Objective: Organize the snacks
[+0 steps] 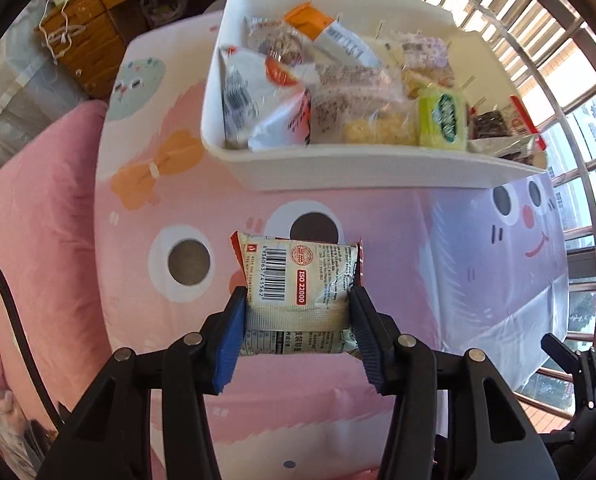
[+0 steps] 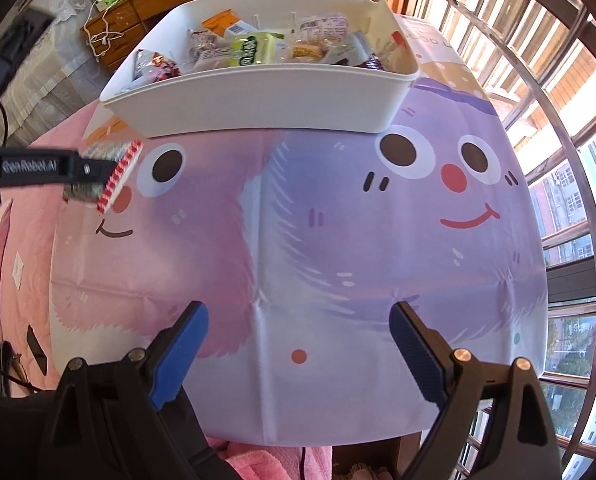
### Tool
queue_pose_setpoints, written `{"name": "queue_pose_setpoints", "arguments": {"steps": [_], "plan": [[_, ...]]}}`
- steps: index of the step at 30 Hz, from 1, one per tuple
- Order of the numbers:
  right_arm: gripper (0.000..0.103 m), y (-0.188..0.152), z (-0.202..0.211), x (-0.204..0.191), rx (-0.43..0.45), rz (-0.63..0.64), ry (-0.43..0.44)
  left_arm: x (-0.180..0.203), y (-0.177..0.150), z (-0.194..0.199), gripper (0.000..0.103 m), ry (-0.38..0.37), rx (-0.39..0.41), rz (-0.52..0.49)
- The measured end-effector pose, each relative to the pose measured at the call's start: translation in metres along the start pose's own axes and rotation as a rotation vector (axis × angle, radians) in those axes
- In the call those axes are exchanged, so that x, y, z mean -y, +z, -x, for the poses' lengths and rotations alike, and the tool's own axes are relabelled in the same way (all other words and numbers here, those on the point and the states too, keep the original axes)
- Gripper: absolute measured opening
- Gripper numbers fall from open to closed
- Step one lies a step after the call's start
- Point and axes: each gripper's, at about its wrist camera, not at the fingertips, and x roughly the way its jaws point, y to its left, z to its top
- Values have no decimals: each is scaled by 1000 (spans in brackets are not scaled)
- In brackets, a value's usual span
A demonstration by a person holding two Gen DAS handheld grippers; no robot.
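I am holding a cream snack packet (image 1: 295,280) with a barcode and a red ISO 22000 label in my left hand-held gripper (image 1: 296,312), its blue pads pinching the packet's lower half from both sides, and I am carrying it above the cartoon-face tablecloth (image 1: 438,264), on the near side of the white bin (image 1: 362,168). The bin is sitting at the far end of the table, already crowded with wrapped snacks, among them a green packet (image 1: 444,120) near its front wall. Judging by how the film is creasing between the pads, the packet is feeling light, soft and a little slippery, with contents that could probably crush, so I am taking it across the body rather than by the crimped end seam and squeezing only gently. My right hand-held gripper (image 2: 298,344) is hanging spread wide and empty over the tablecloth, nearer to me than the bin. Dropping the packet in looks like the remaining step.
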Motion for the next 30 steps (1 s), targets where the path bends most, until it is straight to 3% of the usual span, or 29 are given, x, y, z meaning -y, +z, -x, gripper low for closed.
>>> {"name": "queue_pose_setpoints", "arguments": {"steps": [9,14,20,25,30], "plan": [[92,4,19,-10,28,40,-44,9,42,65,50,-54,164,-67],[92,4,29,-2,29,30,-82,22,76,80,50,-86,248,-83],[92,1,46,11,46,0,-120,41,107,86,52,-109,283,-114],[92,1,54,29,53,-56,-115,52,114,85,76,-104,276,-102],[92,6,63,42,77,-64,-90,59,102,91,79,-135,261,-69]]}}
